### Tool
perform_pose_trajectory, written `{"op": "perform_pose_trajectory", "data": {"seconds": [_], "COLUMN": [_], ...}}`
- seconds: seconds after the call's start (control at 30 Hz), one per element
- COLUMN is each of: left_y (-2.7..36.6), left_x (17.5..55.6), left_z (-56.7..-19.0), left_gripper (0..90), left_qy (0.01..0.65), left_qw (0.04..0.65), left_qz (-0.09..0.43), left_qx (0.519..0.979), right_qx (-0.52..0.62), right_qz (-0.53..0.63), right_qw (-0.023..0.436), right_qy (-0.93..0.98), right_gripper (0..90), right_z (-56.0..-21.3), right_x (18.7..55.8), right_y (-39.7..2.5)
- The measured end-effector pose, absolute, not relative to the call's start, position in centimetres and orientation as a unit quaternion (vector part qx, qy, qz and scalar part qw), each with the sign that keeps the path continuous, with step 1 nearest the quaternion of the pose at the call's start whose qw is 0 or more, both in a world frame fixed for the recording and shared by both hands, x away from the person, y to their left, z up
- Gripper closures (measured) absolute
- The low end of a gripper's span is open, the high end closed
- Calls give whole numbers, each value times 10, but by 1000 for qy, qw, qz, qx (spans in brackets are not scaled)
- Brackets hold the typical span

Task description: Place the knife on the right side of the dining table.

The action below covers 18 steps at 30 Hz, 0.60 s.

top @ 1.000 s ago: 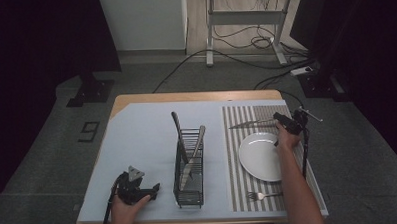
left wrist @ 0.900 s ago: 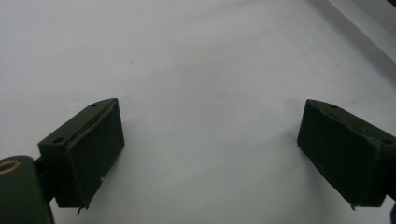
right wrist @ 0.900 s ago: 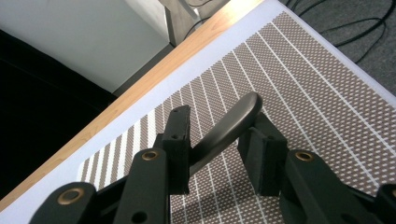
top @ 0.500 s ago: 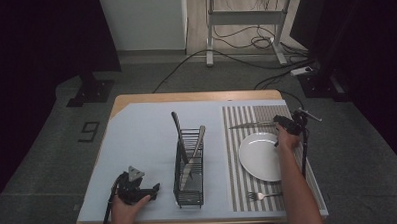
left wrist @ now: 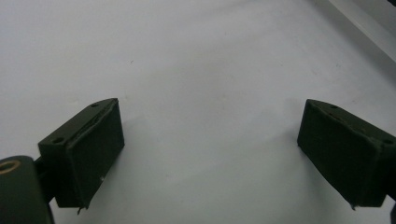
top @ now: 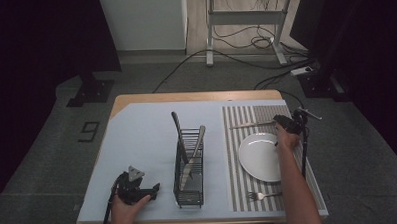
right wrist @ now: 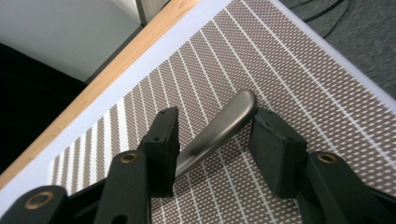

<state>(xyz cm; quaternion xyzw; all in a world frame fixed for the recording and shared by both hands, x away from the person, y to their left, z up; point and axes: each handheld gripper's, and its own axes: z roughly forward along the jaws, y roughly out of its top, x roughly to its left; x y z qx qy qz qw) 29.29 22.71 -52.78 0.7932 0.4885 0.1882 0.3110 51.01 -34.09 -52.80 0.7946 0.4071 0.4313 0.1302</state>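
A metal table knife (top: 251,124) lies across the far end of the striped placemat (top: 236,165), just beyond the white plate (top: 260,157). My right gripper (top: 279,121) is at the knife's handle end. In the right gripper view the handle (right wrist: 233,114) lies between the jaws of the right gripper (right wrist: 215,116), which stand open around it with a gap on the right side. My left gripper (top: 154,189) rests at the table's front left. It is open in the left gripper view (left wrist: 210,121), over bare pale blue mat.
A black wire caddy (top: 190,165) with several utensils upright in it stands mid-table. A fork (top: 262,195) lies on the placemat in front of the plate. The table's wooden rim (top: 196,96) runs along the far side. Cables cross the floor beyond.
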Motion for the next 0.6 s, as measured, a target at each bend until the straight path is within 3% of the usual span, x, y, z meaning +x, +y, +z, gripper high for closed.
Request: {"op": "perform_pose_trajectory", "data": {"seconds": [0.43, 0.6], "left_y": [227, 227], "left_x": [293, 293], "left_z": [-528, -528], "left_gripper": [66, 66], "left_qy": [488, 488], "left_qw": [311, 311], "left_qz": [188, 188], "left_qx": [793, 794], "right_qx": [798, 782], "right_qz": [409, 417], "right_qw": [138, 162], "right_qy": [421, 434], "right_gripper": [440, 429], "right_z": [-523, -513], "right_x": [506, 501], "right_y": [-343, -347]}}
